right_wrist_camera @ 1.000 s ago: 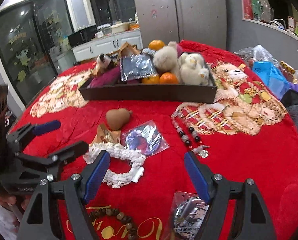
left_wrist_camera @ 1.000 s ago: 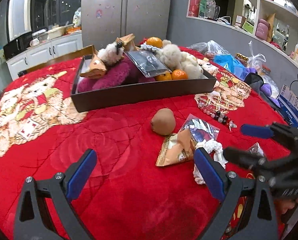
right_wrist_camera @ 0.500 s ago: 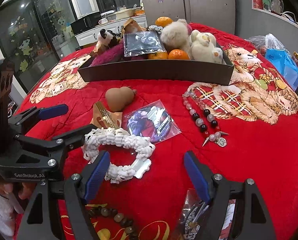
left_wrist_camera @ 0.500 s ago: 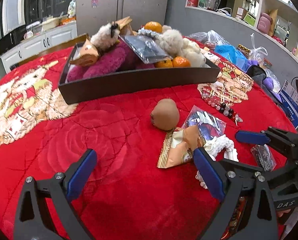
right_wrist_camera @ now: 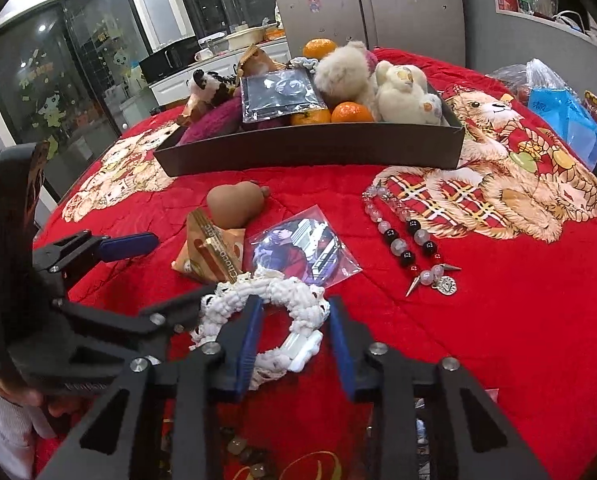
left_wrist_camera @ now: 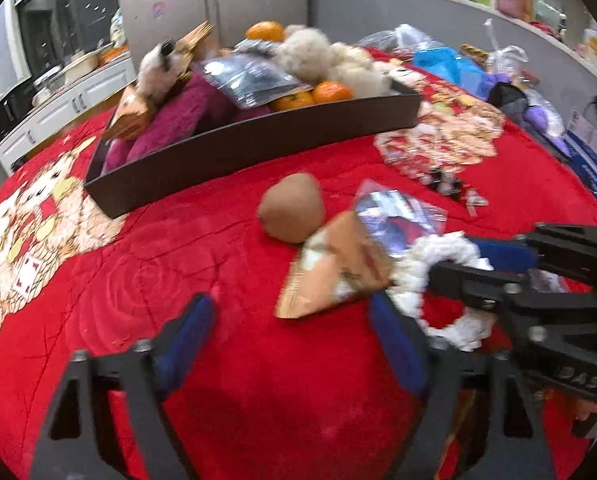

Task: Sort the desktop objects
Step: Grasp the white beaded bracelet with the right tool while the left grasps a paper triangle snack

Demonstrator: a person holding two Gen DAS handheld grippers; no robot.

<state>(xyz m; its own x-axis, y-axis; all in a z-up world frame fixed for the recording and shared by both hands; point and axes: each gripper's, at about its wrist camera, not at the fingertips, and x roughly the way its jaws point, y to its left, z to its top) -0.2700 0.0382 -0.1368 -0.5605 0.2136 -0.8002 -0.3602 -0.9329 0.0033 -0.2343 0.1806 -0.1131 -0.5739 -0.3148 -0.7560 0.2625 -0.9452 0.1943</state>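
On the red quilt (right_wrist_camera: 498,320), near its front edge, a white knitted ring (right_wrist_camera: 274,292) is straddled by the right gripper (right_wrist_camera: 294,344); its jaws have just been closing, the right-hand pad close against the ring's right side, the other standing inside the loop, and a firm grip cannot be confirmed. Just beside, the left gripper (left_wrist_camera: 294,344) hangs half open over bare quilt, jaws also just closing, nothing between them. A snack packet (right_wrist_camera: 210,248) touches the ring's far side; a bagged badge (right_wrist_camera: 302,248) and a brown pouch (right_wrist_camera: 234,204) lie beyond. Open quilt is seen between these and the dark tray (right_wrist_camera: 306,152), which is filled with toys and oranges. A bead string (right_wrist_camera: 410,244) lies apart to the right.
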